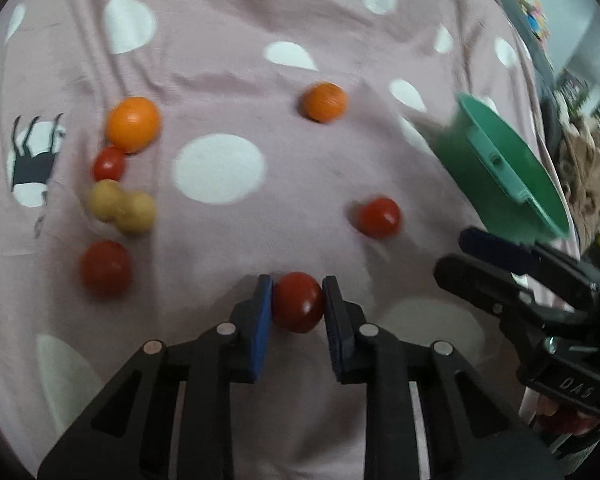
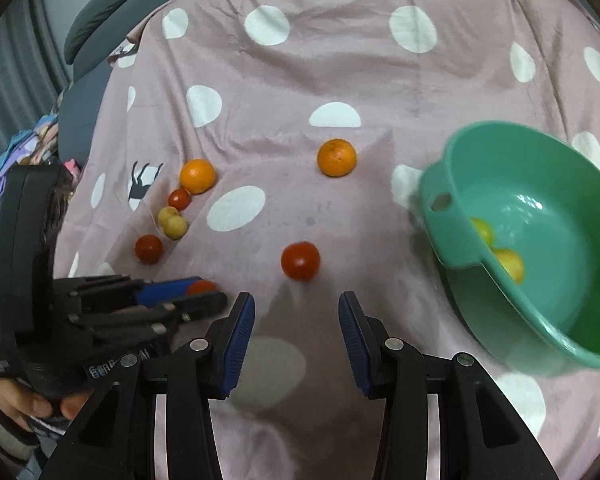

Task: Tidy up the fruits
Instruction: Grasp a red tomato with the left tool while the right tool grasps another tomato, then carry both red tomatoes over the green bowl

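My left gripper [image 1: 298,304] is shut on a red tomato [image 1: 298,302], low over the pink dotted blanket [image 1: 220,80]; it also shows in the right wrist view [image 2: 200,288]. My right gripper [image 2: 296,320] is open and empty, just short of another tomato [image 2: 300,261]. A green bowl [image 2: 540,320] at the right holds two yellow fruits [image 2: 508,264]. Two oranges [image 2: 337,157] [image 2: 197,176], two more tomatoes [image 2: 149,249] [image 2: 179,199] and two pale yellow fruits [image 2: 173,222] lie on the blanket.
A grey pillow or bedding [image 2: 112,12] lies at the blanket's far left edge, with colourful cloth [image 2: 28,148] beside it. A deer print [image 2: 140,180] marks the blanket near the left fruit group. Room clutter [image 1: 580,152] lies beyond the bowl.
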Demonstrator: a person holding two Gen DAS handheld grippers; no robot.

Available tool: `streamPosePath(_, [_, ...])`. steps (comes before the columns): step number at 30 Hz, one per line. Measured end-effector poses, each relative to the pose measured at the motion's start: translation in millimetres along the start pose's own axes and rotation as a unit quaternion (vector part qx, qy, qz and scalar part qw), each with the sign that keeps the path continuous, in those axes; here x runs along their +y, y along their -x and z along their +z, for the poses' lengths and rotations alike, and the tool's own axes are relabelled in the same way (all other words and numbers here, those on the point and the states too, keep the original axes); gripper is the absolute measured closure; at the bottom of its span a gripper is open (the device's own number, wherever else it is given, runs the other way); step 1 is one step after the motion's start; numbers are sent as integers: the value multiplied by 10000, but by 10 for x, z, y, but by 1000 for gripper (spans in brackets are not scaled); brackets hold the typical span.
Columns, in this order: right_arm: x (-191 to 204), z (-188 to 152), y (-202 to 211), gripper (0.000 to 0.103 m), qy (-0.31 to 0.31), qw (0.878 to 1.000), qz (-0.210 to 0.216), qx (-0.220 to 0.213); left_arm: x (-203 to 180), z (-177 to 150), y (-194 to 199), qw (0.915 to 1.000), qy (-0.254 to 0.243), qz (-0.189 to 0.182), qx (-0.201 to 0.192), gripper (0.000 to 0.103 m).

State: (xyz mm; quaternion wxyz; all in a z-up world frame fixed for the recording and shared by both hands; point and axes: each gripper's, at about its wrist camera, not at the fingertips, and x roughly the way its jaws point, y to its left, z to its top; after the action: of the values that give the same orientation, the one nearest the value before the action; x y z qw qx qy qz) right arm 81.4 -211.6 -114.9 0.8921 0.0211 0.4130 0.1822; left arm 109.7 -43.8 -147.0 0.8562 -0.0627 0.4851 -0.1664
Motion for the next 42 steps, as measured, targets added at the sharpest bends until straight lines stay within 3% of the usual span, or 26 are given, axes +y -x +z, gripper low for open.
streamPosePath(8, [77, 214, -362, 59, 244, 9987, -274, 359, 372, 222, 221, 9989, 335, 61, -332, 79])
streamPosePath(13, [40, 269, -587, 59, 30, 9971, -185, 731, 412, 194, 165, 9990, 363, -40, -272, 79])
streamPosePath(17, [80, 287, -622, 59, 127, 9972, -268, 691, 438, 150, 129, 9989, 404, -91, -207, 79])
streamPosePath(20, [109, 289, -642, 73, 286, 9963, -418, 695, 449, 144, 108, 9989, 430, -114, -175, 79])
streamPosePath(23, [83, 275, -631, 74, 223, 9968, -403, 648, 449, 127, 113, 9989, 436, -98, -152, 79])
streamPosePath(33, [106, 125, -149, 74, -85, 9996, -159, 238, 381, -26, 318, 9990, 380, -146, -169, 79])
streamPosePath(42, [21, -40, 370, 74, -345, 9992, 99, -179, 89, -91, 558, 9995, 119, -122, -252, 79])
